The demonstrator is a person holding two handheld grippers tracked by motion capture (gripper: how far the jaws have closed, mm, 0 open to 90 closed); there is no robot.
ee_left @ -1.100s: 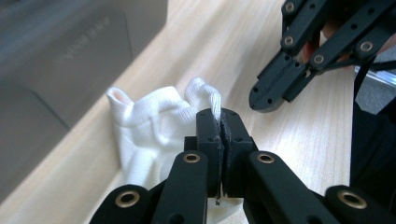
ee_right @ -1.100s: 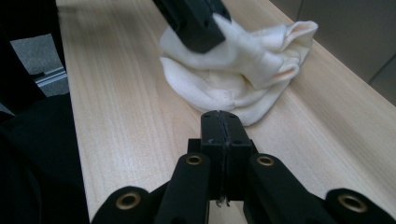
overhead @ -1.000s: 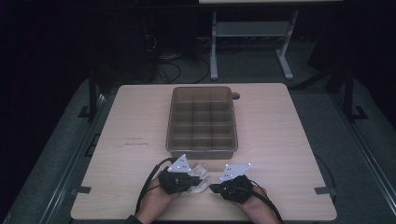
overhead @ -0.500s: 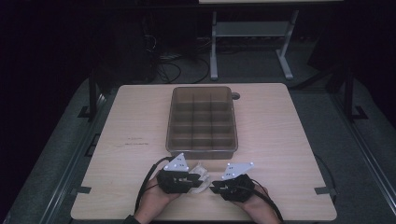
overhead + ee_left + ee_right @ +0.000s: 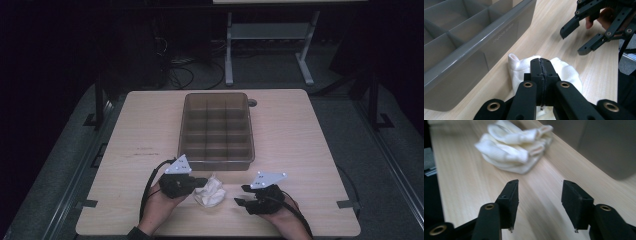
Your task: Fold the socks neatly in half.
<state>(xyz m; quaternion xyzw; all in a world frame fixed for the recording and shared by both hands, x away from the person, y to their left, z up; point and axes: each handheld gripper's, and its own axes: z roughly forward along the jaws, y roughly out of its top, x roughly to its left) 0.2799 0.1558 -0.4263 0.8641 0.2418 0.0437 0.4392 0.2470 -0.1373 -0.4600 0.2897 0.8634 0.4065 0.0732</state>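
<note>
A crumpled white knitted cloth, ribbed like a sock [image 5: 210, 192], lay on the pale wooden tabletop [image 5: 300, 140], just in front of the near wall of a grey translucent plastic organiser tray divided into compartments [image 5: 216, 129]; the cloth sat near that wall, and the high view did not settle whether it touched it.

The left gripper [image 5: 199, 182] lay low at the cloth's left side, held by the person's left hand [image 5: 159, 205]; in the left gripper view its two black jaws stood pressed together with only a thin seam between them, and a scrap of white fabric showed at the base of that seam, so the pads were clamped on a fold of the cloth [image 5: 519, 67]; the rest of the cloth bulged out beyond and to both sides of the jaw tips; the tray's grey wall [image 5: 474, 50] rose at the left of that view.

The right gripper [image 5: 243, 194] sat well to the right of the cloth, apart from it, in the person's right hand [image 5: 280, 215]; its jaws had just been opening and stood about half spread; in the right gripper view nothing lay between them but bare wood, and the cloth [image 5: 514, 145] rested farther off, beyond the tips; the left gripper view showed that same right gripper [image 5: 574, 40] with its jaws parted above the table, clear of the fabric.
</note>
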